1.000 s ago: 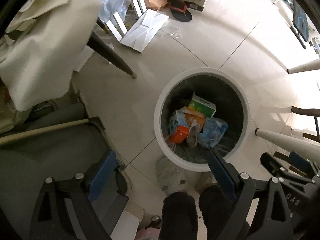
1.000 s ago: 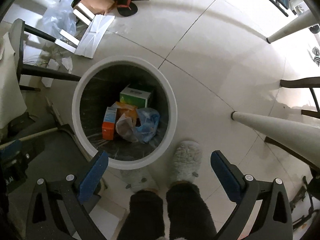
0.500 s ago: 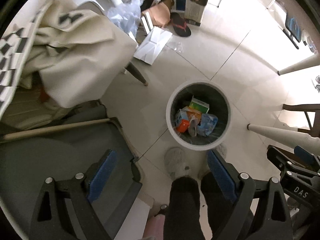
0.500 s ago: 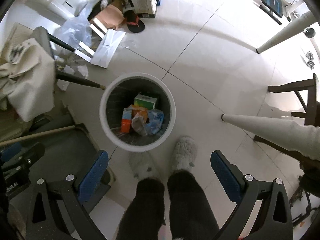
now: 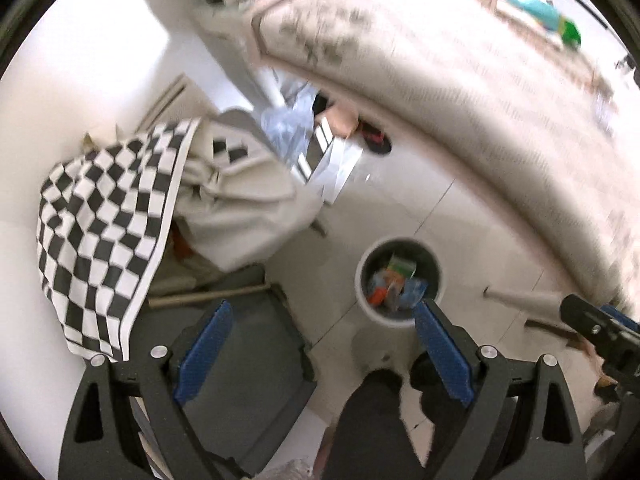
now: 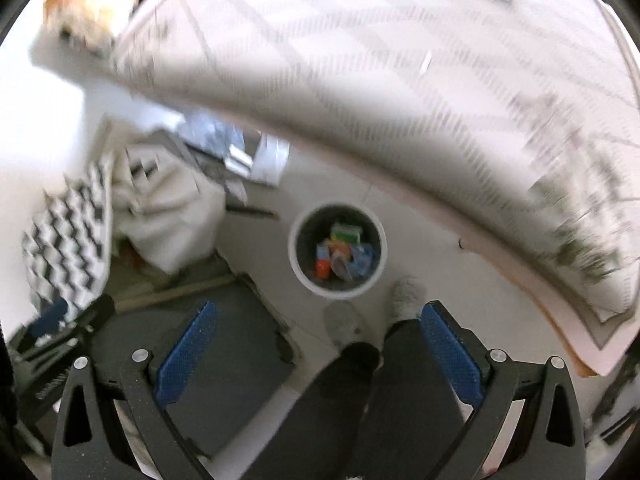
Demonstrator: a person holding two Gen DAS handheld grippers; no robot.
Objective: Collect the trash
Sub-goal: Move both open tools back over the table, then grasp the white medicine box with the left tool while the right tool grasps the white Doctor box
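Trash point(image 5: 394, 286) lies in the round white bin point(image 5: 400, 322) on the tiled floor point(image 5: 384, 200), seen in your left wrist view: a green box, an orange carton and a crumpled blue bag sit together at the bottom. Your left gripper point(image 5: 320, 352) hangs high above the floor with its jaws wide apart and nothing between them; the right blue pad overlaps the bin's near rim in the picture. A checkered cloth point(image 5: 100, 240) drapes over a pale bag at the left. The desk point(image 5: 460, 80) curves across the upper right, badly blurred. Dark trouser legs point(image 5: 372, 428) stand just below the bin, and the tip of your right gripper shows at the far right edge.

In your right wrist view the same bin point(image 6: 338, 290) sits near the middle of the frame, with the trash point(image 6: 342, 254) inside it. Your right gripper point(image 6: 316, 354) is also empty, jaws spread wide. A fuzzy slipper point(image 6: 406, 294) stands just beside the bin's lower right rim. The blurred desk point(image 6: 400, 60) fills the top, and the checkered cloth point(image 6: 68, 248) lies at the left
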